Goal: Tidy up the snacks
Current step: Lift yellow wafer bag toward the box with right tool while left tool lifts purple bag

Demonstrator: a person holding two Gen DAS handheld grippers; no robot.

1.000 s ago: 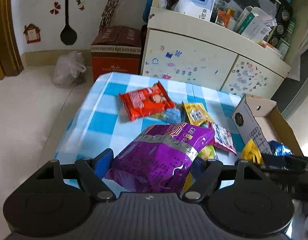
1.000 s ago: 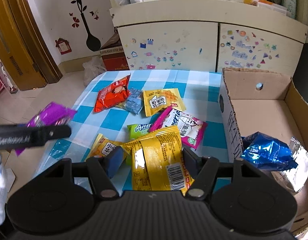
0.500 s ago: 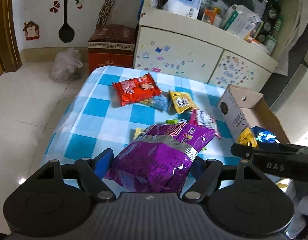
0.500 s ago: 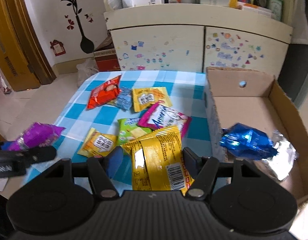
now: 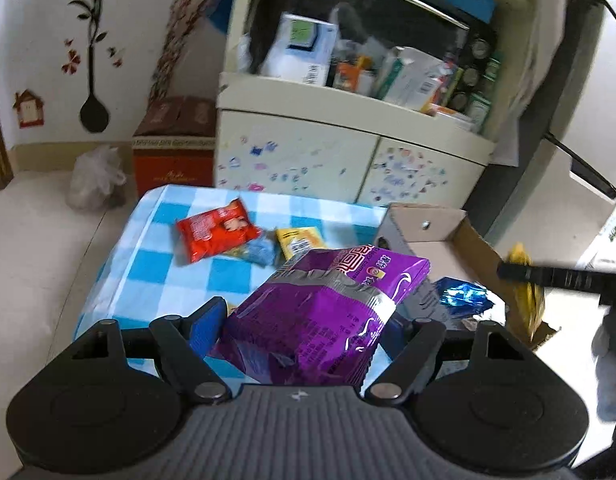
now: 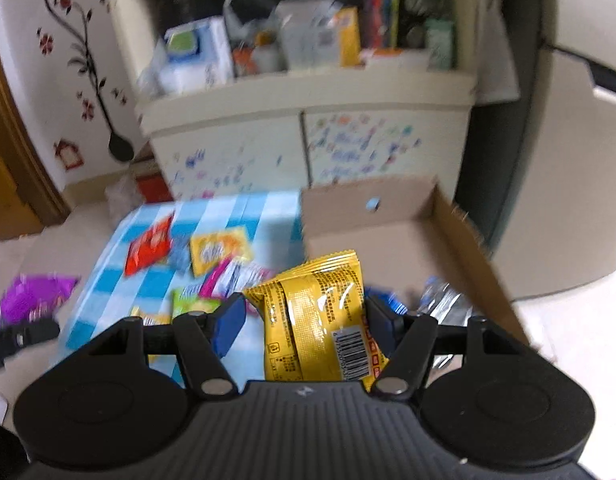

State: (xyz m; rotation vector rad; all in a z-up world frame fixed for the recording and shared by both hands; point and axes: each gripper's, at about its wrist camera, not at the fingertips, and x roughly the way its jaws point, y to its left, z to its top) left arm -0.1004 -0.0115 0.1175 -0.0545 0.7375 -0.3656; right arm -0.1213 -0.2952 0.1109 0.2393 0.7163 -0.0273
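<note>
Right now the left gripper [image 5: 304, 320] is squeezing its jaws on a purple snack bag [image 5: 323, 312], holding it up above the counter [image 5: 156, 264]. The right gripper [image 6: 304, 316] is pinching a yellow snack bag [image 6: 319, 316] just in front of the cardboard box [image 6: 467, 248].

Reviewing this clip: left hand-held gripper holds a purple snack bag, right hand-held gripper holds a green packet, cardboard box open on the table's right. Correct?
Not quite. The right hand-held gripper holds a yellow packet, not green, as the right wrist view shows. The left hand-held gripper does hold the purple snack bag, and the cardboard box sits open.
</note>
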